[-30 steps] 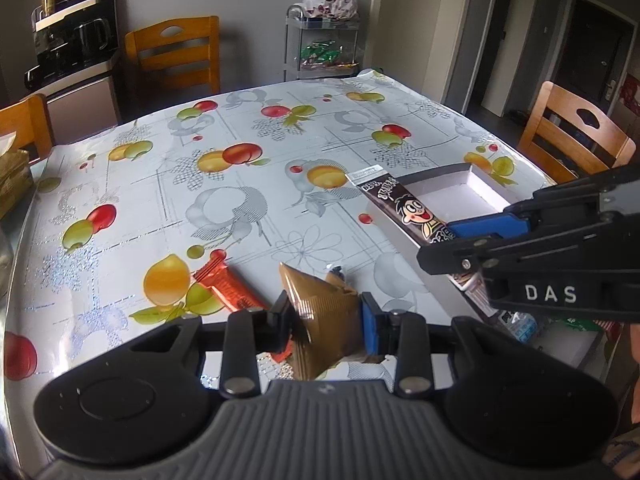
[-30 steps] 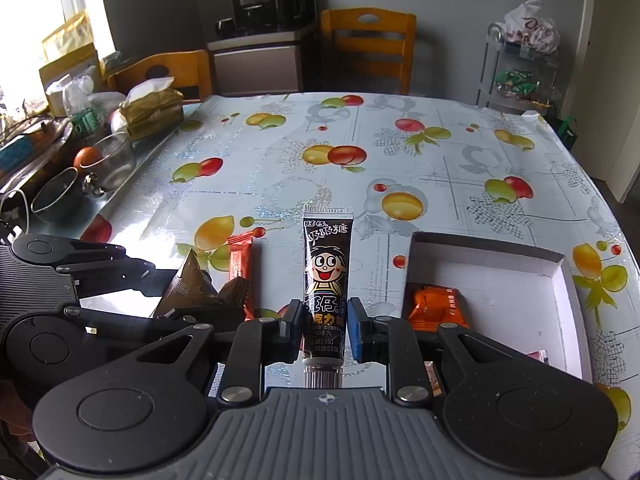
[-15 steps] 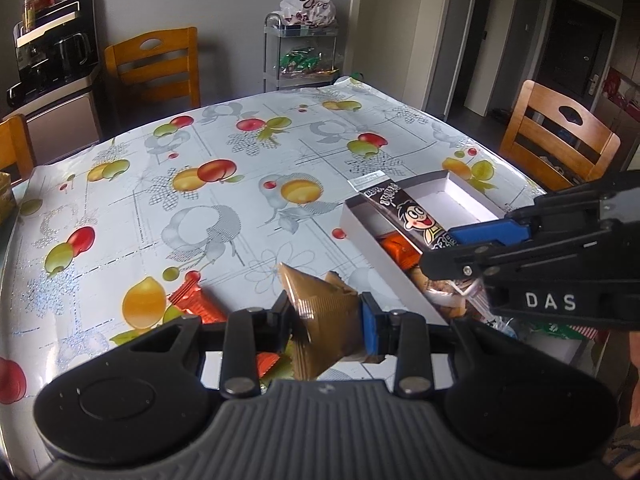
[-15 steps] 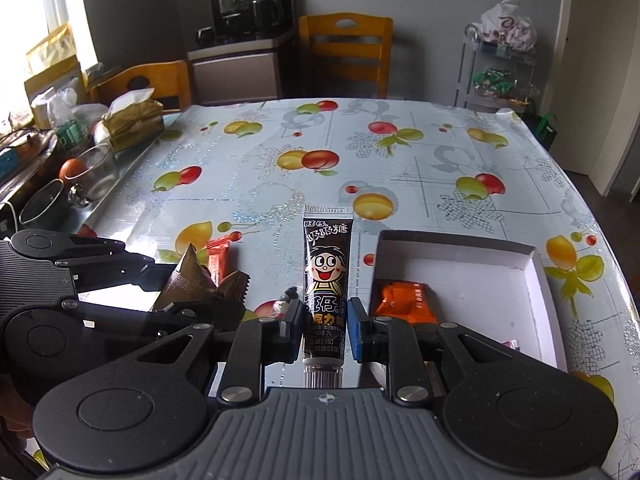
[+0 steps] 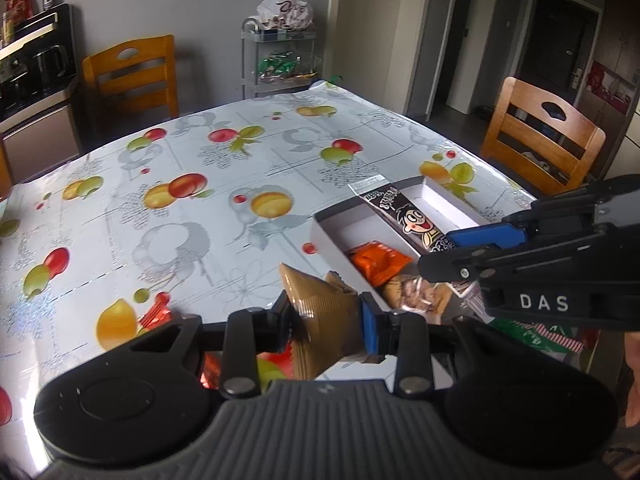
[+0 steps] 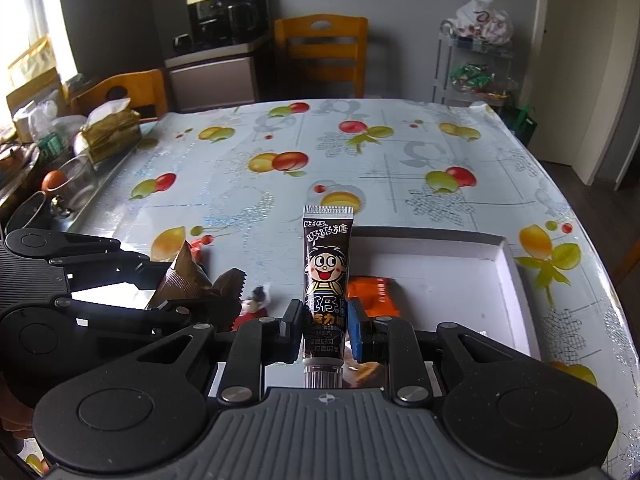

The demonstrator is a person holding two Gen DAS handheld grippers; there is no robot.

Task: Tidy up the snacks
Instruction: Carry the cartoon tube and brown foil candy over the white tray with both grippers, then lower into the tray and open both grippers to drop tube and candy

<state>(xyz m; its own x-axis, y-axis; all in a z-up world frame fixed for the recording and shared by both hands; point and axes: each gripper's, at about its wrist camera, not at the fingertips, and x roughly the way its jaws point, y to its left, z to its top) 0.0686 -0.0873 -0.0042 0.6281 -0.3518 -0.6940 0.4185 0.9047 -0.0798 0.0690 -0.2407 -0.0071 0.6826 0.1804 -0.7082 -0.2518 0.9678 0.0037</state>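
Observation:
My left gripper (image 5: 326, 322) is shut on a brown pyramid-shaped snack packet (image 5: 320, 312), held above the table just left of the white box (image 5: 320, 232). My right gripper (image 6: 324, 326) is shut on a black cartoon-face candy tube (image 6: 326, 276), held over the white box's left edge (image 6: 512, 264). The tube also shows in the left wrist view (image 5: 404, 216), and the brown packet in the right wrist view (image 6: 184, 280). In the box lie an orange packet (image 5: 378, 262) and a biscuit packet (image 5: 416, 296).
A red-orange snack bar (image 5: 156, 312) lies on the fruit-print tablecloth (image 5: 200, 208) below my left gripper. Wooden chairs (image 5: 540, 136) stand around the table. A glass bowl (image 6: 76, 184) and bags crowd the table's left edge. A wire shelf cart (image 6: 476, 68) stands behind.
Both grippers have moved right toward the white box, still holding their snacks. The tube now hangs over the box's left edge and more of the box's contents show.

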